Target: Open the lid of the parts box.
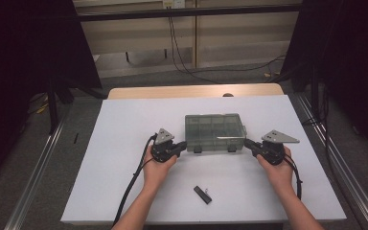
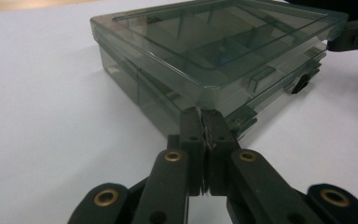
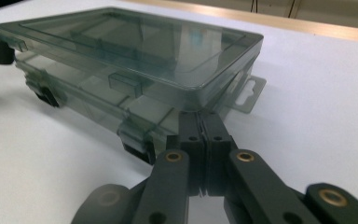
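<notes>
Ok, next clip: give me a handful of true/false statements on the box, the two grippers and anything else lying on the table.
1. The clear compartment box has its lid down. True.
2. The left gripper has its jaws wide open. False: they are shut, with the tips at the box's near left corner.
3. The right gripper is at the box's near right corner with shut jaws. True.
4. The box is lifted off the white table. False: it rests on the table.
5. A small black object lies on the table nearer the person than the box. True.
6. The small black object is clamped in the right gripper. False: it lies apart from both grippers.
</notes>
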Demonstrator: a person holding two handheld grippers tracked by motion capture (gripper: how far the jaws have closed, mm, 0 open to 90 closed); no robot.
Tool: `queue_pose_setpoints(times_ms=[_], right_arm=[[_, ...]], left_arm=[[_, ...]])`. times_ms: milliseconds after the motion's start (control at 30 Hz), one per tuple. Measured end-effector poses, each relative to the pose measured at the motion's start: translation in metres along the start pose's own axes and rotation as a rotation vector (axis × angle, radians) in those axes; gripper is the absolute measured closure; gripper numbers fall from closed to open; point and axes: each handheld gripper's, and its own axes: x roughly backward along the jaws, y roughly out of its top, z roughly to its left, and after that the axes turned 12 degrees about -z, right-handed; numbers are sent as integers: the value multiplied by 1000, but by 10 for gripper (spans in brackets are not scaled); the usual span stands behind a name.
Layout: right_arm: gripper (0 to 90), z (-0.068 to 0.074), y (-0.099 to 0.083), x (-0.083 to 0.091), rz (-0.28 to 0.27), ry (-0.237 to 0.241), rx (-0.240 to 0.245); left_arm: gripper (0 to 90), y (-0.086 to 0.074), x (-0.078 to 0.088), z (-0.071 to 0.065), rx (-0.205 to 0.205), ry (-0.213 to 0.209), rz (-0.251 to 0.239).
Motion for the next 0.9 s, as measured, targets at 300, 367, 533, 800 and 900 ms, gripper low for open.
queue_pose_setpoints(times_ms=[300,367,533,800,900], right_arm=[[790,1,3,-2,-41,-19,13],[751,2,3,-3,-42,-24,25],[720,0,5,-2,-45,-49,46],[685,-1,17,-6,-90,-83,53],[686,0,20,-12,-84,-87,63]], left_arm=[[872,2,-5,-1,-17,14,-28],[866,1,-6,-1,-16,11,-39],[864,0,-7,-2,-29,10,-41],[863,0,-7,-4,-45,12,-45],[863,0,-7,-3,-38,9,-43]])
